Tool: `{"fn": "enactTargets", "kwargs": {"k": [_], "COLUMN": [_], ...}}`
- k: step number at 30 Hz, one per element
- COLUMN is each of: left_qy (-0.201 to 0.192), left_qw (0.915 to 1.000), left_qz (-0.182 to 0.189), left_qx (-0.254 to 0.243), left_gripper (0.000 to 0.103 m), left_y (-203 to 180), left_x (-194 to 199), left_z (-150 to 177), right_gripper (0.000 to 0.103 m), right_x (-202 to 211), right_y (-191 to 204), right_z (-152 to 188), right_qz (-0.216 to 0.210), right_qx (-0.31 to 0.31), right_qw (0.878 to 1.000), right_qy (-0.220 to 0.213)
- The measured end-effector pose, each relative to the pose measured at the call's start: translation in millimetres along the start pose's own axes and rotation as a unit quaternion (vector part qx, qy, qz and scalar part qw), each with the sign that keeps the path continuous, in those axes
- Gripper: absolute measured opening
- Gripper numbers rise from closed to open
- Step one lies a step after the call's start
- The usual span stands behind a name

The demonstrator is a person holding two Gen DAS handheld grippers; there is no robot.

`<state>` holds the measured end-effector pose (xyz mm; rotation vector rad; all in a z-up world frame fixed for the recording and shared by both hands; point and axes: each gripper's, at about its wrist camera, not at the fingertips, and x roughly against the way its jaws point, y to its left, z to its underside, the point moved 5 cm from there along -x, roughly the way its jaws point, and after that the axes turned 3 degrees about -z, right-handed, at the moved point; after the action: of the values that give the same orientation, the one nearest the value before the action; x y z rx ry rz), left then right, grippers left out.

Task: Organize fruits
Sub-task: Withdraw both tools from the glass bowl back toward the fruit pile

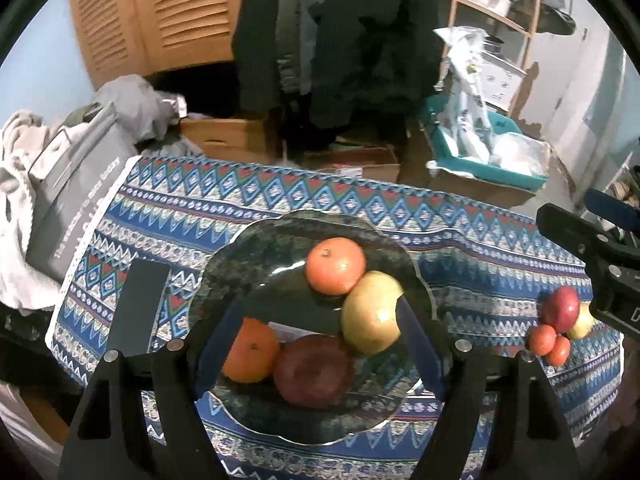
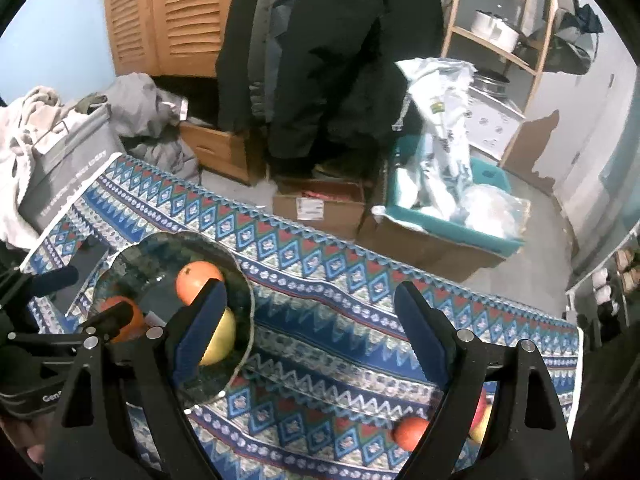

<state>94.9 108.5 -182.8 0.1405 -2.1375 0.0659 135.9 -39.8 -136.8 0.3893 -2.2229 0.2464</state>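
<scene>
**Both grippers spread wide, four fruits in the plate**

Your left gripper (image 1: pixel 316 356) hung over the dark green plate (image 1: pixel 256 240) with its blue-padded fingers (image 1: pixel 218 344) spread wide and gripping nothing. Between them lay a dark red apple (image 1: pixel 312 370), with an orange (image 1: pixel 250 350) touching it on the left, a yellow apple (image 1: pixel 372 312) on the right, and a second orange (image 1: pixel 335 266) farther back against the yellow apple.

Your right gripper (image 2: pixel 316 332) was likewise wide apart and empty above the patterned blue tablecloth (image 2: pixel 320 280). Near its right finger sat a small orange fruit (image 2: pixel 412 432) and a partly hidden red-yellow apple (image 2: pixel 482 416).

On the gripper body at the left edge of the right view you could read only "Gen". The grey bag (image 1: pixel 76 200) beyond the cloth carried white lettering, too blurred to read.
</scene>
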Motion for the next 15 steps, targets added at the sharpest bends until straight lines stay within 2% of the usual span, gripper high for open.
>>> {"fn": "enactTargets", "kwargs": {"k": [15], "left_qy": [-0.012], "left_qw": [0.9990], "left_qz": [0.032], "left_qx": [-0.028], "left_gripper": [0.080], "left_y": [-50.0], "left_x": [25.1], "left_z": [-5.5], "right_gripper": [0.086], "right_x": [43.9], "right_y": [-62.2], "right_z": [30.0], "right_qz": [0.038], "right_qx": [-0.037], "right_qw": [0.998], "right_qy": [-0.016]}}
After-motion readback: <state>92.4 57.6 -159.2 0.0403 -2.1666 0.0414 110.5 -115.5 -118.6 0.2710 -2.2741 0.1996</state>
